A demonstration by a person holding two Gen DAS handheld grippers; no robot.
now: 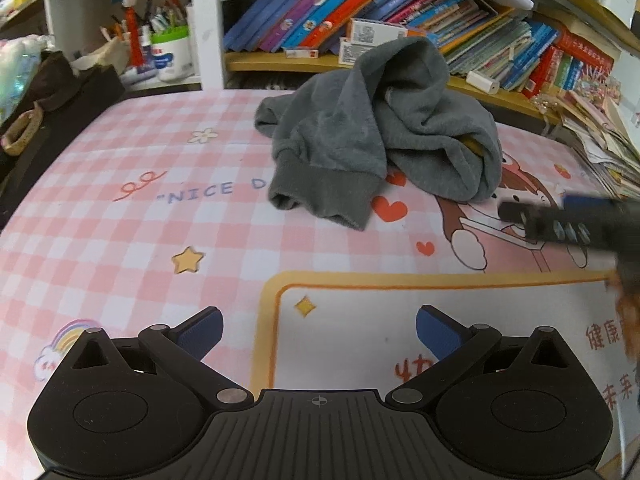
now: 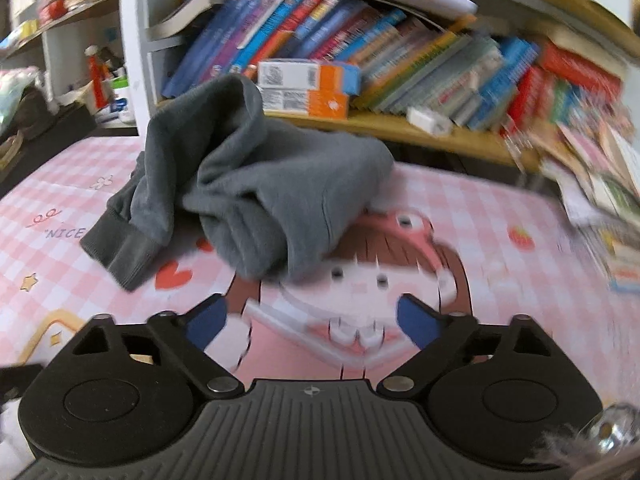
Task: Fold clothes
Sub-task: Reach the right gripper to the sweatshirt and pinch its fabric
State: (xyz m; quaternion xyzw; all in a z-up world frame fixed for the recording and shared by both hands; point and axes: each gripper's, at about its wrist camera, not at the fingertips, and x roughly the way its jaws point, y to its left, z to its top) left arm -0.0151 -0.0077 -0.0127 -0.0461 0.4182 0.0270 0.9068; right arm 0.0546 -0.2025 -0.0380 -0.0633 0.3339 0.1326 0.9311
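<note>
Pink "NICE" mat (image 1: 208, 190) under grey sweatshirt (image 1: 380, 128)

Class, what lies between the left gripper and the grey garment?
Only bare printed mat, seen in the left wrist view, separates the left gripper from the grey garment.

Even indoor light; right view motion-blurred
</note>
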